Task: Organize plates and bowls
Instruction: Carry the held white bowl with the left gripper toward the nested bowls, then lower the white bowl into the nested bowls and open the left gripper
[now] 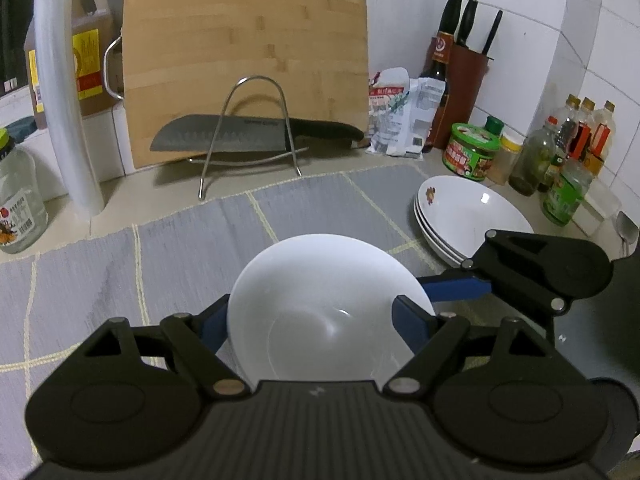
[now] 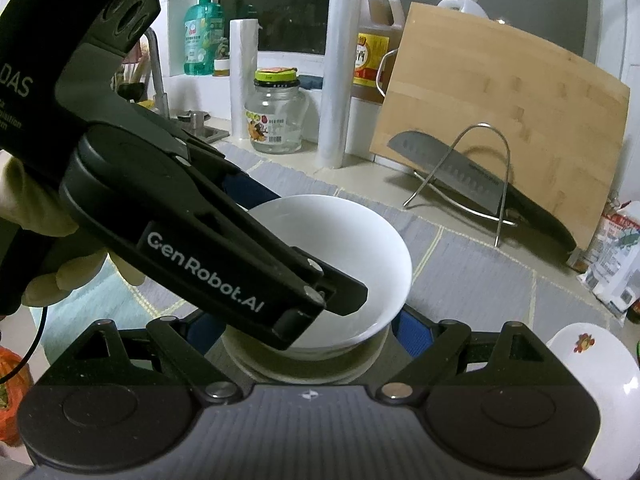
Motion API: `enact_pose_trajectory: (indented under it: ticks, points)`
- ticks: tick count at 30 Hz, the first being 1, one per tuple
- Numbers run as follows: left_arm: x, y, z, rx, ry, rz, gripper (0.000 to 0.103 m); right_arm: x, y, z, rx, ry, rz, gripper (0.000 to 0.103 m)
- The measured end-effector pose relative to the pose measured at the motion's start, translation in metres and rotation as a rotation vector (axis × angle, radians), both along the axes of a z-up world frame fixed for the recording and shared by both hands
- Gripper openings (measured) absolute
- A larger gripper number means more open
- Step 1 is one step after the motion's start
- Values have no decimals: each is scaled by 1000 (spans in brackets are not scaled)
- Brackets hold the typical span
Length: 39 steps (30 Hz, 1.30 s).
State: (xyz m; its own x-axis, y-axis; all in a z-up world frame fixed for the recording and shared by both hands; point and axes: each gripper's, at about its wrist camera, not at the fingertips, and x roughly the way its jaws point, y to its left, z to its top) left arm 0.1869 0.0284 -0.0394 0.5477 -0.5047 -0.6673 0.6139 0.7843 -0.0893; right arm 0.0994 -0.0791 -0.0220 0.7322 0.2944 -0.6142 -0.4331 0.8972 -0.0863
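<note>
Pinched across its rim by the left tongs point(image 1: 314, 322): a plain white bowl point(image 1: 320, 280), held dead ahead at 12 o'clock of those tongs, blue pads point(image 1: 412, 320) pressing at 3 and 9 o'clock of its mouth. Round, so no long axis to line up; only the mouth matters, facing up and tipped slightly. Seen from the right wrist, carried in from 10 o'clock and hanging just over a second, duller dish point(image 2: 304, 372) that sits between the fingers of the right tongs point(image 2: 308, 332). Cannot tell whether those right fingers press on that lower dish or merely flank it; half spread at any rate. Probably a nesting move next, turning on one thing: bowl directly above dish, centres nearly matched, left hand nearer and doing the lowering. Glazed ceramic, smooth and glossy, likely slippery and apt to clink or chip if dropped. Off at 2 o'clock of the bowl in the left view, a stack of shallow white plates point(image 1: 472, 216) with a small flower print, thin rims nested. Underneath, a grey woven mat point(image 1: 180, 240) with pale yellow lines, coarse and grippy-looking.
</note>
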Motion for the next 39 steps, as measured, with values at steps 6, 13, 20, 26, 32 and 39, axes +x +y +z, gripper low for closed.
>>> enact_pose_trajectory:
  ticks: [6,13,20,26,32,39]
  points:
    - [-1,-1,-7,10,18,-5,83,-1,-2,-4,15,31,0,92]
    - [-1,-2,-9,15,25,-6,83,-1,-3,-6,20,46,-2,92]
    - [-1,-2,-9,15,26,-5,86,0,-3,-6,21,50,1,92]
    - [-1,-1,-9,26,6,-4,90,-1,-2,-6,23,49,6,96]
    - [1,14,8,-5,-52,44,94,-10,-9,-4,41,35,7,101]
    - [7,36,18,-29,-85,120,95,-22,-17,1,54,7,19,103]
